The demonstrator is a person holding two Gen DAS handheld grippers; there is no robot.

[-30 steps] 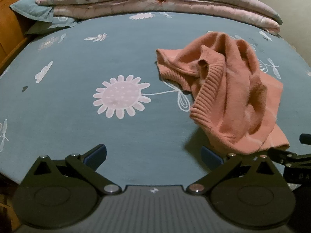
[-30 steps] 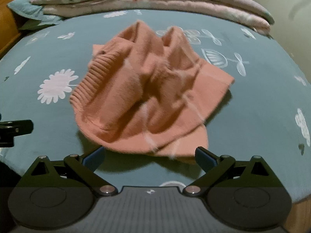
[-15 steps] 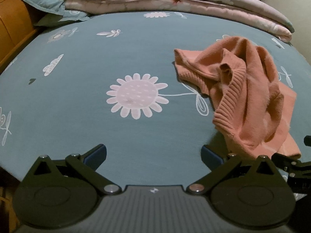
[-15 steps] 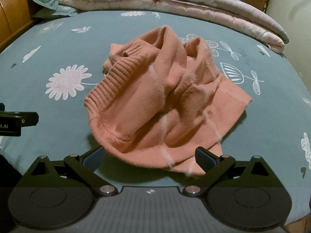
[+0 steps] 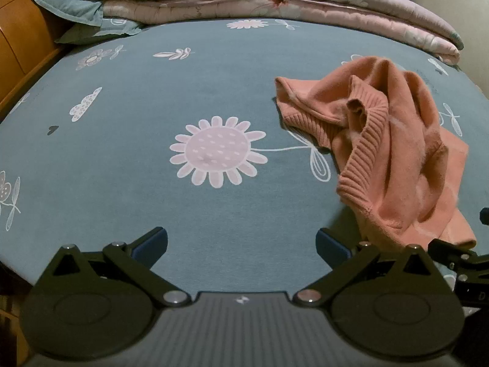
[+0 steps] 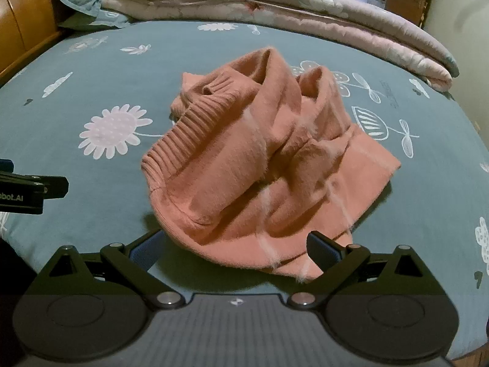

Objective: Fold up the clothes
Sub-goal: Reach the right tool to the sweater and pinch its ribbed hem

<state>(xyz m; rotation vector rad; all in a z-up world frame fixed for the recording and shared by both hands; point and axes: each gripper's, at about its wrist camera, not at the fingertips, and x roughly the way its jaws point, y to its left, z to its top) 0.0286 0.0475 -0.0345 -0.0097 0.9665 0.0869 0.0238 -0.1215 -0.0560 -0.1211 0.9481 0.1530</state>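
Observation:
A crumpled salmon-pink knit sweater (image 6: 262, 165) with ribbed hems and thin white lines lies in a heap on the teal bed sheet (image 5: 159, 98). In the left wrist view the sweater (image 5: 394, 153) sits to the right. My right gripper (image 6: 235, 247) is open, its jaws wide at the sweater's near edge, holding nothing. My left gripper (image 5: 241, 243) is open and empty over bare sheet, left of the sweater. Part of the right gripper (image 5: 458, 257) shows at the left view's right edge, and the left gripper (image 6: 33, 188) at the right view's left edge.
A folded pink floral quilt (image 5: 275, 3) lies along the far edge of the bed, with a teal pillow (image 5: 70, 3) at the far left. A wooden headboard (image 5: 15, 30) stands on the left. A pale wall (image 6: 458, 30) is at the right.
Both grippers have drawn back and risen a little, with the views shifting left; the sweater sits further right in both views. The sweater itself lies unmoved. Both grippers stay open.

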